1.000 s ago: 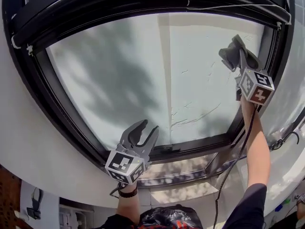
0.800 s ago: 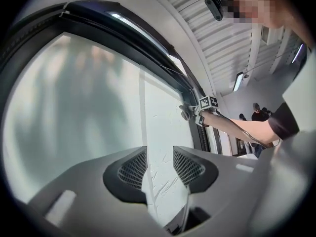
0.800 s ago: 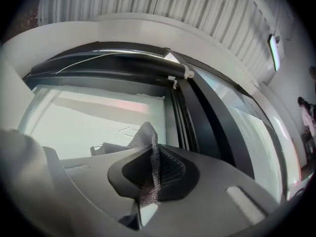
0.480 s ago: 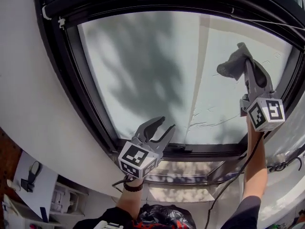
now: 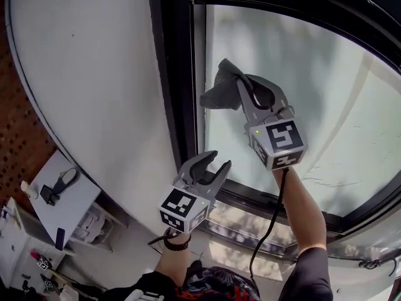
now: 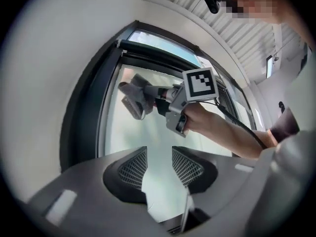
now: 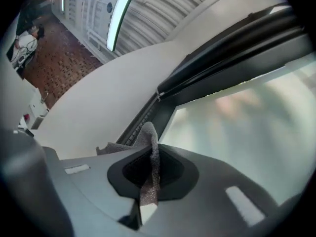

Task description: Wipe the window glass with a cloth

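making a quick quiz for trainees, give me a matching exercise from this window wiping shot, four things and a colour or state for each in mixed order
Things:
1. cloth
2. left gripper
3. window frame
4. wall

Colour or state:
A. black
B. nothing between its jaws
C. pinched in the right gripper
D. white

Pairs: 1-C, 2-B, 3-A, 4-D

Note: the left gripper's jaws are closing, with nothing between them.
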